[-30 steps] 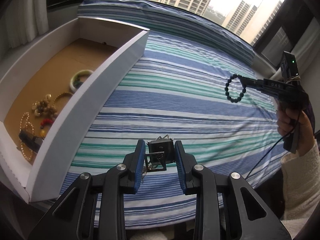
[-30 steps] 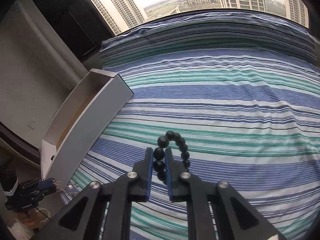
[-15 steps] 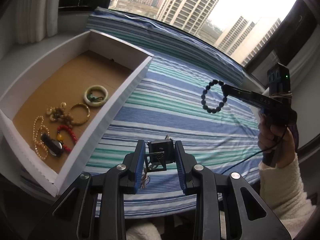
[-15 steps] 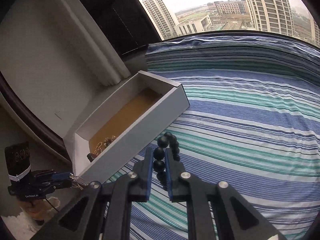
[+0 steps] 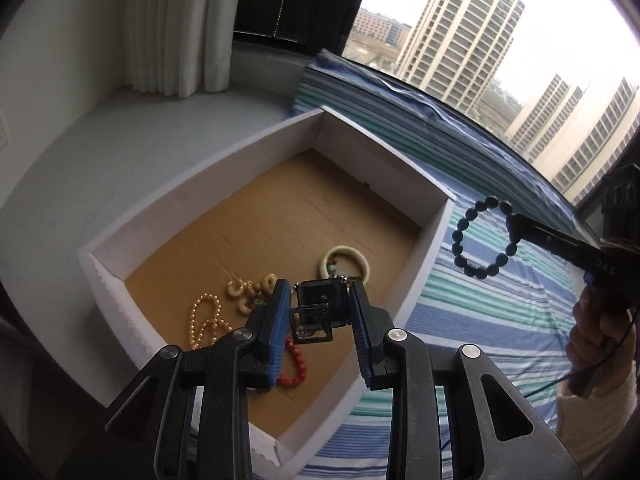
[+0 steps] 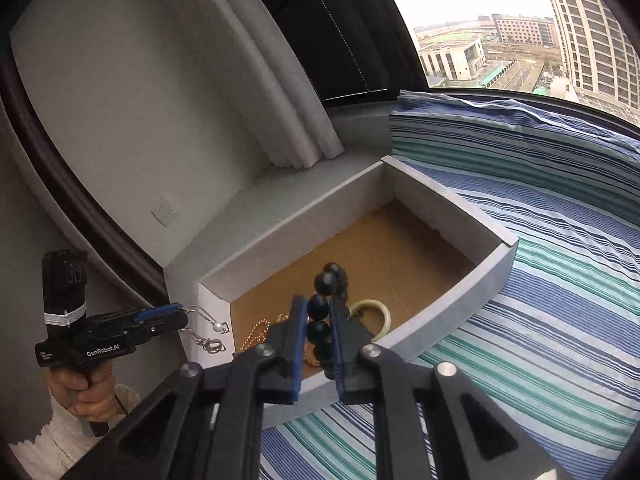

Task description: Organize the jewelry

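Observation:
A white box (image 5: 430,240) with a brown floor lies beside the striped bed. My left gripper (image 5: 320,308) hangs over its near end, shut on a dark square pendant with silver frames (image 5: 316,308). In the right wrist view that left gripper (image 6: 182,318) sits left of the box (image 6: 460,312), the silver pendant (image 6: 208,336) dangling from it. My right gripper (image 6: 320,316) is shut on a black bead bracelet (image 6: 326,282) above the box's near wall. From the left wrist view, the right gripper (image 5: 514,220) holds the black bracelet (image 5: 458,236) just right of the box.
In the box lie a pale green bangle (image 5: 346,258), a gold bead chain (image 5: 204,320), a cream chunky bracelet (image 5: 248,290) and a red bead bracelet (image 5: 296,364). A striped sheet (image 5: 500,320) covers the bed. A grey sill (image 5: 140,152), white curtain (image 5: 176,28) and window stand behind.
Both grippers have swung left from over the striped bed to the box, each keeping its piece. The box interior now fills the middle of both views.

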{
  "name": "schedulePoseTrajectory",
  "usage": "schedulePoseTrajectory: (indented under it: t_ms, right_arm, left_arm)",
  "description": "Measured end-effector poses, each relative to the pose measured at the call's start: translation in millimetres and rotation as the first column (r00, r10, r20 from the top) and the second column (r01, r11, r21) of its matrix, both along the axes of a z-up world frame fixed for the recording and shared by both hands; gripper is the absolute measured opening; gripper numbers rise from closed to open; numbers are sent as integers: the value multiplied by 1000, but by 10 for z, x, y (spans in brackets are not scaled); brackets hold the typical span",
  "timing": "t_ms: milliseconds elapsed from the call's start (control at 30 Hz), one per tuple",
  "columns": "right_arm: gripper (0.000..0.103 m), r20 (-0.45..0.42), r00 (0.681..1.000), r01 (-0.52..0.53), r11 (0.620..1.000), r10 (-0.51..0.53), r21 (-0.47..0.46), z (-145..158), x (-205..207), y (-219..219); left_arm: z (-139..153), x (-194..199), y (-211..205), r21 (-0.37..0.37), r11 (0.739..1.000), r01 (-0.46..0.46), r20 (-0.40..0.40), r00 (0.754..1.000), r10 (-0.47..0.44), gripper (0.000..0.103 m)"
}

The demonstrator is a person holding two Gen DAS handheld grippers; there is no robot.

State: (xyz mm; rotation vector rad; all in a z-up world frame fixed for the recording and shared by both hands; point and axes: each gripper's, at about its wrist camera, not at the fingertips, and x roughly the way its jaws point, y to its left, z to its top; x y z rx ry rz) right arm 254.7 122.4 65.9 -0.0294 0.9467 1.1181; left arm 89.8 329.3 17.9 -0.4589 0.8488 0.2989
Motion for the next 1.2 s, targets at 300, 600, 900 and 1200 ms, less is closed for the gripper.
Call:
schedulePoseTrajectory:
  t_ms: [300,600,900,1200]
  right_arm:
    - [12,88,996,46,983,-31,-177,-525,463,699]
    - [27,105,994,55,929,-17,-366,-1101,756,1177]
    - [67,174,983,95,963,-51,-253,-739,391,867]
    - [68,245,969,37,963,31,-266,-511,-195,763]
  left_arm:
    - [-557,606,303,22,999,-45,-79,996,47,29]
    - [-880,838,219,141,984,-107,-122,985,125,71]
    - [-478,390,-89,329,908,-257,19,964,266,102]
    - [-358,81,-261,345,873,-345,-2,930,368,102]
